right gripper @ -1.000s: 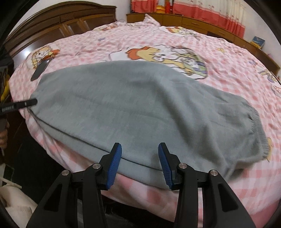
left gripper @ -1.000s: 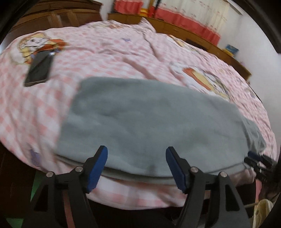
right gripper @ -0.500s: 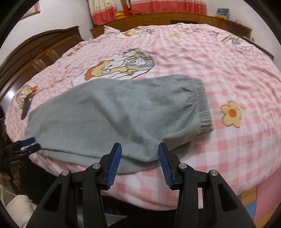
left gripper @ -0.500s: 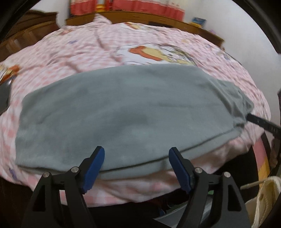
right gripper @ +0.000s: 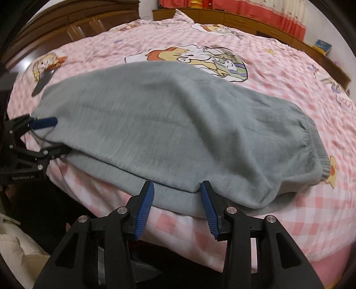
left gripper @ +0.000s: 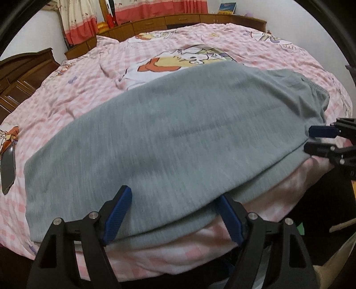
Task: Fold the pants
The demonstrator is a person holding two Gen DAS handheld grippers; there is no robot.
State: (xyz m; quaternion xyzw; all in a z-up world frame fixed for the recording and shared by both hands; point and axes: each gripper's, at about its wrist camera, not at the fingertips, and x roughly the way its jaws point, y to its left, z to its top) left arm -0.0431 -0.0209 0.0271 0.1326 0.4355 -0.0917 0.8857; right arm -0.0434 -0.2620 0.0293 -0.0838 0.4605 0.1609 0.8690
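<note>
Grey pants [left gripper: 173, 137] lie folded leg on leg along the near edge of a pink checked bed; they also show in the right wrist view [right gripper: 178, 129]. The elastic waistband [right gripper: 316, 144] is at the right end. My left gripper [left gripper: 173, 202] is open, its jaws astride the near hem, the right finger tucked under the cloth edge. My right gripper [right gripper: 176, 191] is open at the near hem by the waist end. Each gripper shows in the other's view, the right [left gripper: 320, 140] and the left [right gripper: 46, 135], both open at the pants' edge.
A dark phone [left gripper: 7, 169] lies on the pink bedsheet [left gripper: 77, 89] left of the pants; it also shows in the right wrist view [right gripper: 42, 83]. A wooden headboard [right gripper: 66, 20] and low cabinets with curtains [left gripper: 178, 20] stand behind. The bed edge drops off just below the grippers.
Both views swung about over the last second. Both grippers have come in to the near hem, the left finger now under the cloth. Both stay open.
</note>
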